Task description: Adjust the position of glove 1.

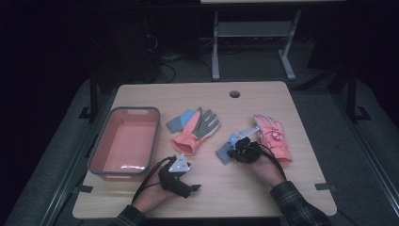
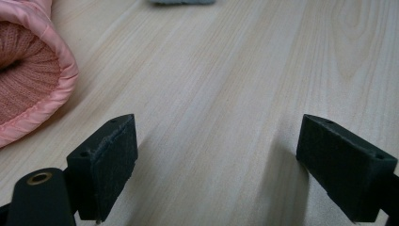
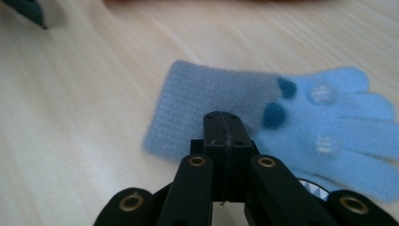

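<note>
Your right gripper (image 3: 225, 123) is pinched fully shut, empty, resting on the blue glove (image 3: 282, 122) mid-table; drag it and the knit may snag or bunch. Left gripper (image 2: 216, 165) gapes wide near the pink glove (image 2: 28, 70) cuff, bin (image 1: 101, 141) close

Bin (image 1: 123, 141) at desk (image 1: 263, 188) left, glove pair (image 1: 194, 126) just right of it, small glove (image 1: 226, 149) under right gripper (image 1: 235, 151), another glove (image 1: 273, 136) rightmost.
</note>
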The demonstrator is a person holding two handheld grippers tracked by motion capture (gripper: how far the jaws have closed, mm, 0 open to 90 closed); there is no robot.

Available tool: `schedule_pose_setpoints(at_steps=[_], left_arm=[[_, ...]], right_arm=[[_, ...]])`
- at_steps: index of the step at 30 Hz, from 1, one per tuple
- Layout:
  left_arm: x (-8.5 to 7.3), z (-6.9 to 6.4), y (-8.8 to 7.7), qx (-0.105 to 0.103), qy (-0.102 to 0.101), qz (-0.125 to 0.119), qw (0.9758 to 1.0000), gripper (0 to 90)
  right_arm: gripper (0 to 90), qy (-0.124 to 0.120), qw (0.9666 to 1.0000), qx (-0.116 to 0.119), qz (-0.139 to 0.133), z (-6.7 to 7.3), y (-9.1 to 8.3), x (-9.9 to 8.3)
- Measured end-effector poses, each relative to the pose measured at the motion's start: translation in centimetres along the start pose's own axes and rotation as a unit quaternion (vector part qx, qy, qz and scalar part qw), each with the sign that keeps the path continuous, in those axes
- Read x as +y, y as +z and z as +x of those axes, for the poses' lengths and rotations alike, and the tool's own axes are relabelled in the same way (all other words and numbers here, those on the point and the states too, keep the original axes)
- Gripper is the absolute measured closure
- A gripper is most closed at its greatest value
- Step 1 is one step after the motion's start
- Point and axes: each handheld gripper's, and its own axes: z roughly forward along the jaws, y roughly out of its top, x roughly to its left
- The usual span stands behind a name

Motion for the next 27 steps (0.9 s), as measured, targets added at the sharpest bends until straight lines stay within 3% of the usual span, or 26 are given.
schedule_pose_setpoints(at_steps=[19, 22, 27], left_arm=[[0.0, 0.0, 0.1, 0.001, -0.001, -0.001, 1.0, 12.3], [0.0, 0.0, 0.1, 0.001, -0.002, -0.001, 1.0, 12.3], [0.0, 0.0, 0.1, 0.001, -0.001, -0.001, 1.0, 12.3]], right_arm=[[89.7, -0.038, 0.9975, 0.059, 0.006, 4.8, -1.5, -2.2], [88.9, -0.043, 0.9977, 0.052, 0.004, 4.8, -2.0, -2.3], [89.2, -0.021, 0.9994, 0.027, -0.003, 2.8, -3.0, -2.9]])
